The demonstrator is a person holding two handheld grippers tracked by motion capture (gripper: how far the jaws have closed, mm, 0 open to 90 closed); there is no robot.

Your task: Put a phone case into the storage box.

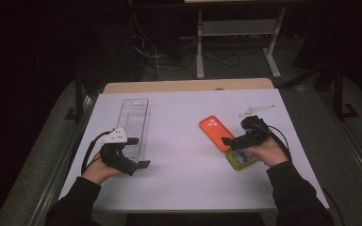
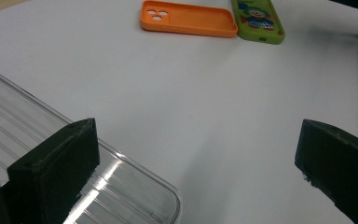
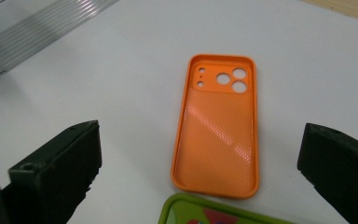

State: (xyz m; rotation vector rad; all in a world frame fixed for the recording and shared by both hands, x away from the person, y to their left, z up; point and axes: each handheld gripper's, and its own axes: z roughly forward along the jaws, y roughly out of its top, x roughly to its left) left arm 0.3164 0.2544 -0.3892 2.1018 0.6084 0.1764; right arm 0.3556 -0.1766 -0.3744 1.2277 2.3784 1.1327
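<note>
An orange phone case point(image 1: 214, 131) lies inner side up, right of the table's middle, and I see it again as the orange case point(image 2: 189, 18) and the orange case point(image 3: 219, 126). A green phone case point(image 1: 240, 160) with a cartoon print touches its near end, partly under the right hand; the green case point(image 2: 257, 18) and the green case point(image 3: 205, 214) are the same one. My right gripper point(image 1: 237, 132) is open just above the orange case, with the case between its jaws point(image 3: 198, 158). My left gripper point(image 1: 139, 152) is open with nothing in it, beside the near end of a clear plastic tray point(image 1: 134, 125).
The clear ribbed tray point(image 2: 121, 186) lies lengthwise at the left; one left jaw is over its corner, and the same tray point(image 3: 42, 28) shows far off. A small clear plastic piece point(image 1: 256, 110) lies at the back right. The white table top point(image 1: 179, 179) ends at a wooden strip at the back.
</note>
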